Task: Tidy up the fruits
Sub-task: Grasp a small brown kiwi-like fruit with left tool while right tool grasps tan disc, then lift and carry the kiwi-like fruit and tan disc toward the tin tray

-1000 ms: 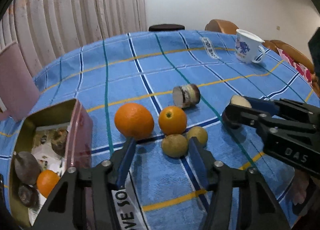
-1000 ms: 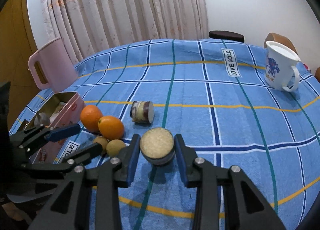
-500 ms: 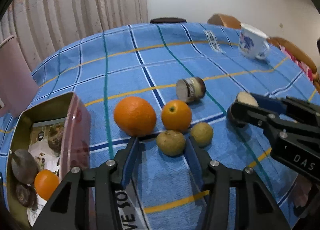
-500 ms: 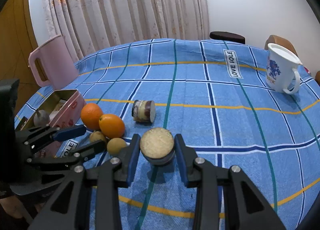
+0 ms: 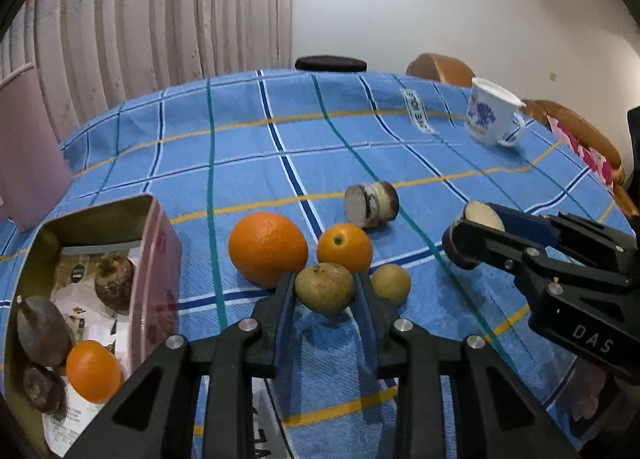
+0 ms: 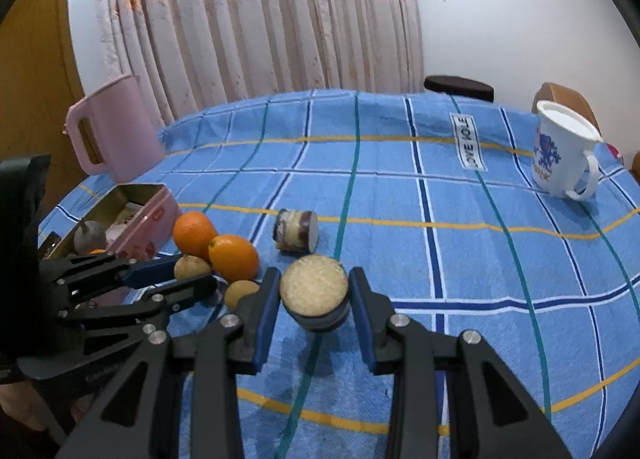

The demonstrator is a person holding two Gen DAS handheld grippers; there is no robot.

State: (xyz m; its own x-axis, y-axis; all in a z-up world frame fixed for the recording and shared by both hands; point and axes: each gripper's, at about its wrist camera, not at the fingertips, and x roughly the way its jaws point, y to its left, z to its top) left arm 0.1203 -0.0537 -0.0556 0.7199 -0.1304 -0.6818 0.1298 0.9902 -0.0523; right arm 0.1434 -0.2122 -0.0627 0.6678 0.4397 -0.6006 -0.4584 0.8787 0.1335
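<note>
The left claw [image 5: 325, 291] had just closed and pinched a brownish fruit [image 5: 325, 288] on the bench [image 5: 248, 147], hemmed in by two oranges [image 5: 267, 247] and a smaller fruit [image 5: 391, 283]. The open tin [image 5: 158, 243] sat near the left edge. The right claw [image 6: 314, 301] gripped a round cake [image 6: 314, 285]. Far cloth lay open; its label [image 6: 467, 143] read "LOVE IOLE".

Fruit and tableware, counted

Three oranges [image 5: 267, 246] [image 5: 344, 246] [image 5: 94, 371], two brown-yellow fruits [image 5: 325, 288] [image 5: 391, 283], three dark fruits [image 5: 40, 330] in one tin [image 5: 156, 243], two round cakes [image 5: 371, 204] [image 6: 314, 290], one white mug [image 5: 490, 117], one pink jug [image 6: 114, 129].
</note>
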